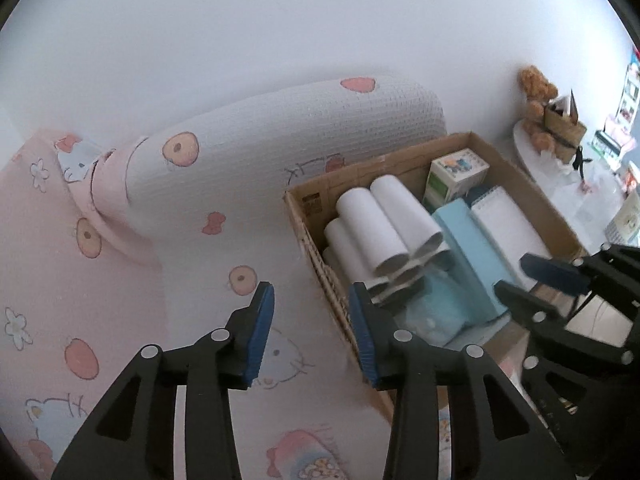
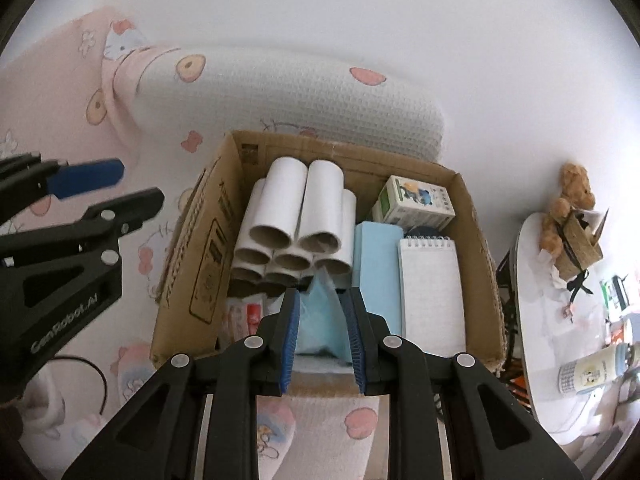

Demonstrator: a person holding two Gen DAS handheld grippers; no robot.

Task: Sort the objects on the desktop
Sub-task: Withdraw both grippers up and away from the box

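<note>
Gripping a pale blue packet [image 2: 318, 316] between its pads, the right claw [image 2: 322, 334] hangs over the near end of the box [image 2: 478, 240]. Inside the box, white tubes [image 2: 294, 216] are stacked on the left, a blue block [image 2: 376, 268] and notepad [image 2: 432, 292] lie on the right, and a carton [image 2: 416, 202] sits behind them. The left claw [image 1: 312, 334] hovers wide open and empty just left of the box [image 1: 316, 240], above the bed [image 1: 200, 264].
</note>
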